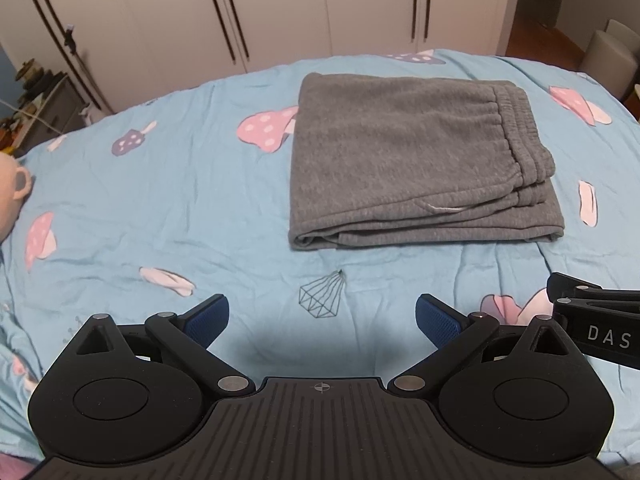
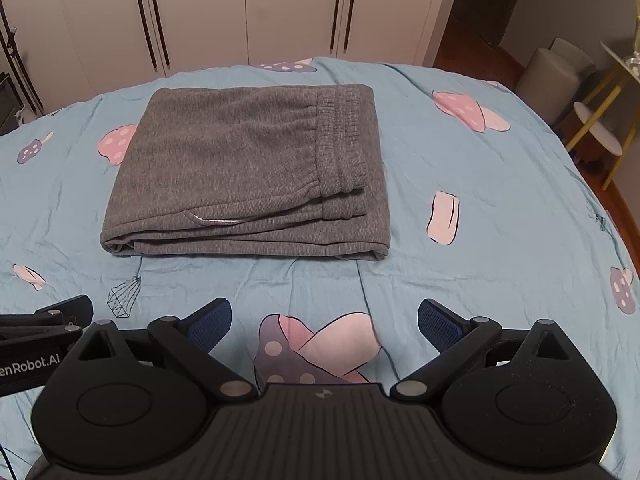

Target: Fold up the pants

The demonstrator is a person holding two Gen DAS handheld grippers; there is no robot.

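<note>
Grey sweatpants [image 1: 412, 160] lie folded into a flat rectangle on the light blue bedsheet [image 1: 160, 208], waistband on the right, a white drawstring showing at the front. They also show in the right wrist view [image 2: 248, 176]. My left gripper [image 1: 322, 320] is open and empty, held back from the pants' near edge, above the sheet. My right gripper [image 2: 324, 324] is open and empty too, also short of the near edge. Each gripper shows at the edge of the other's view: the right one [image 1: 592, 324] and the left one [image 2: 44, 328].
The sheet [image 2: 500, 208] has pink and purple mushroom prints. White wardrobe doors [image 1: 280, 8] stand behind the bed. A pale mug-like object [image 1: 12, 188] sits at the far left. A small round side table [image 2: 600, 136] and a grey stool [image 2: 552, 68] stand right of the bed.
</note>
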